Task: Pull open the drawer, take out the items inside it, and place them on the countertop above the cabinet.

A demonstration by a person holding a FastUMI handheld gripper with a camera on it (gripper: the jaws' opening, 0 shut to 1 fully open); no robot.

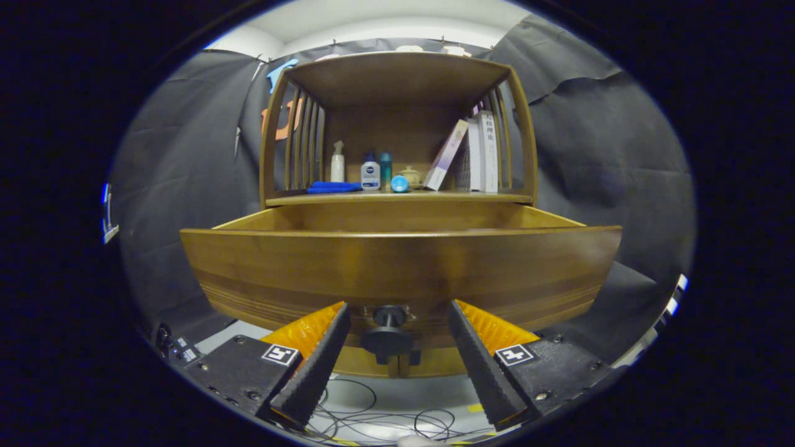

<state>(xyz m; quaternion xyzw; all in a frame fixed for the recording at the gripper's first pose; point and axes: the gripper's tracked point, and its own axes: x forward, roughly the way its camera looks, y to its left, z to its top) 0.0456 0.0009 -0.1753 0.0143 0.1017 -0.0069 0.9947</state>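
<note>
The wooden drawer (397, 267) stands pulled out toward me, its front panel just ahead of my fingers. Its dark round knob (388, 338) sits between my fingertips, with a gap on either side. My gripper (397, 323) is open and touches nothing. The drawer's inside is hidden behind its front panel. Above it lies the cabinet's countertop (397, 197), holding a blue cloth (333, 187), a white pump bottle (337, 162), a small white bottle with a blue label (370, 172), a teal bottle (386, 167), a light blue round thing (399, 184) and a small cream pot (410, 175).
Several books (475, 155) lean at the right of the countertop under a wooden top shelf (397, 77) with slatted sides. Loose cables (372, 422) lie on the floor below the drawer. Black cloth walls close in on both sides.
</note>
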